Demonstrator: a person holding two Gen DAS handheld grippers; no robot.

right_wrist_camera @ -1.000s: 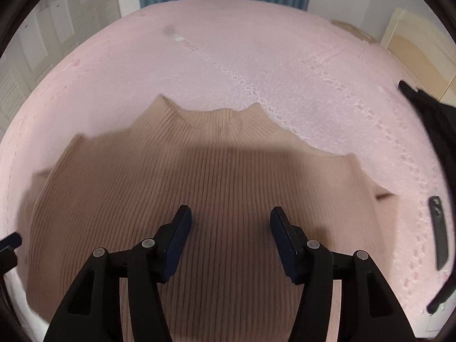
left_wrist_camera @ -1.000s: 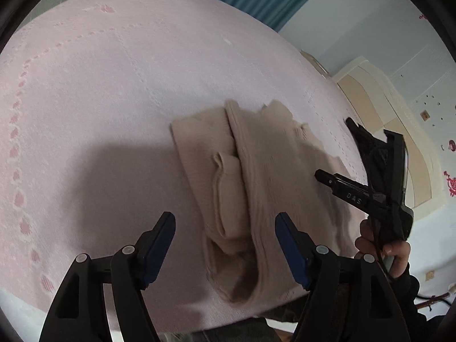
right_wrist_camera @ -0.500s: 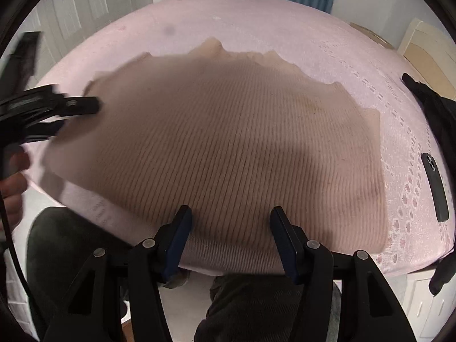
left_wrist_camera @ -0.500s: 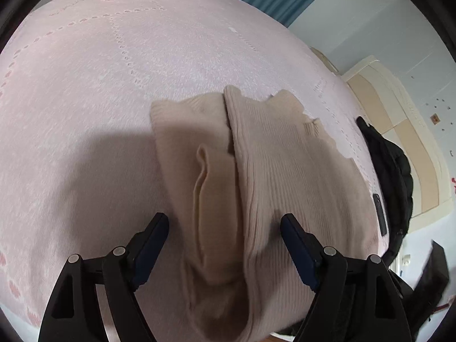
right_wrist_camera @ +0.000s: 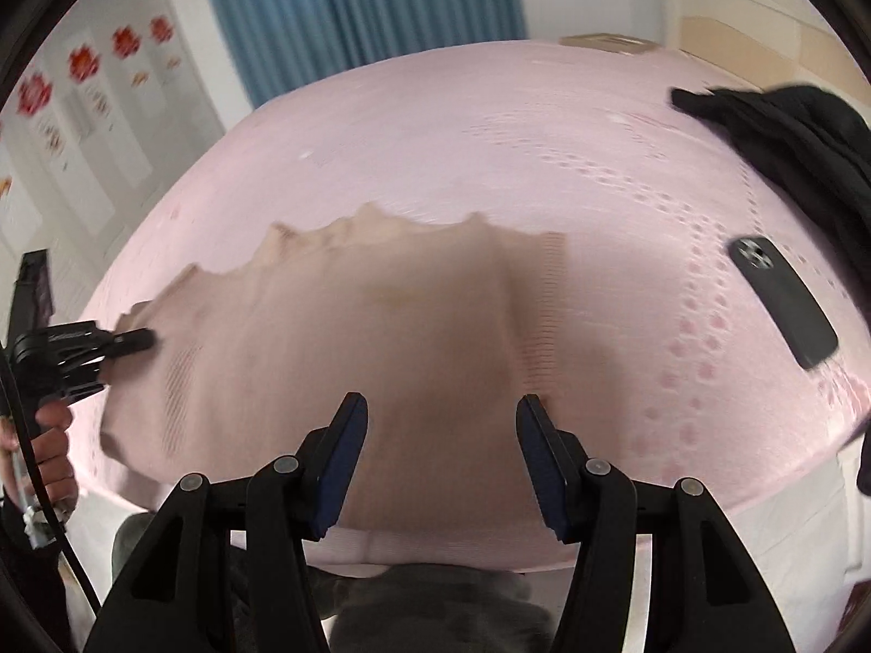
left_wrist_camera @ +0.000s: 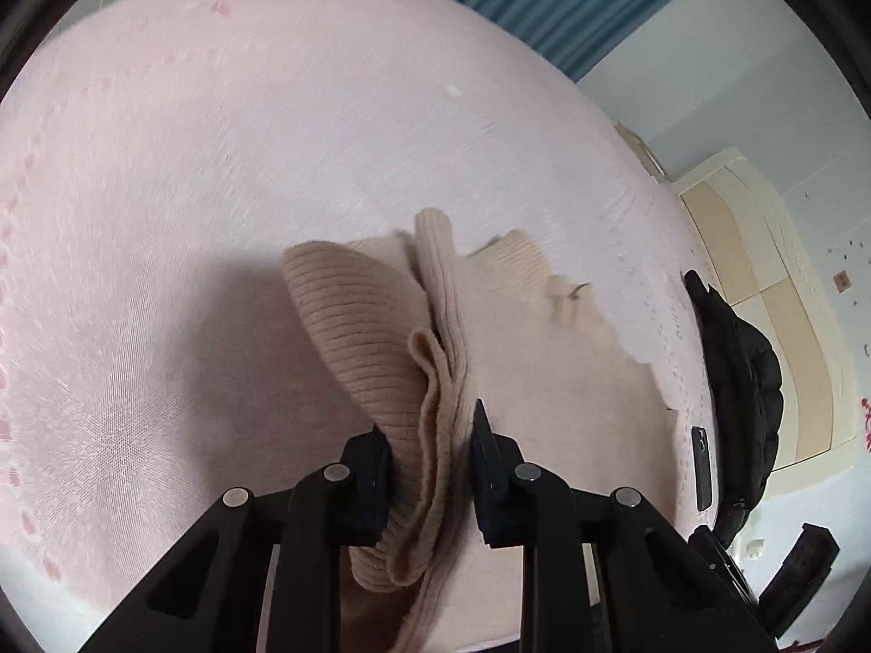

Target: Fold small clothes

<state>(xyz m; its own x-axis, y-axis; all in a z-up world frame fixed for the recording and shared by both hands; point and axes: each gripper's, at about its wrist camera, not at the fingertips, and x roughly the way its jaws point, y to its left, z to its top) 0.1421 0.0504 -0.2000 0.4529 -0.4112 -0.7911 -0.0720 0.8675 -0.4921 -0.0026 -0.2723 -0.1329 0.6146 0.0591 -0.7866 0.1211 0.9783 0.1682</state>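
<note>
A beige ribbed sweater [left_wrist_camera: 354, 326] lies on the pink bed [left_wrist_camera: 272, 136], its sleeve side folded over into a thick ridge. My left gripper [left_wrist_camera: 430, 462] has its jaws closing, and the pads press a bunched fold of that ridge between them. In the right wrist view the sweater [right_wrist_camera: 381, 326] spreads flat and blurred, and the left gripper [right_wrist_camera: 130, 340] bites its left edge. Over the sweater's near hem, my right gripper [right_wrist_camera: 441, 424] stands open with nothing between its fingers.
A black phone [right_wrist_camera: 784, 299] lies on the bed to the right of the sweater, and a black garment [right_wrist_camera: 789, 125] is heaped beyond it. The bed's near edge runs just under the right gripper, with a person's dark trousers [right_wrist_camera: 435, 615] below. Blue curtains hang behind.
The left jaws went from wide open to pinched on the sweater's folded edge, which now rises in a ridge. The right gripper swung to the right along the near hem, still open.
</note>
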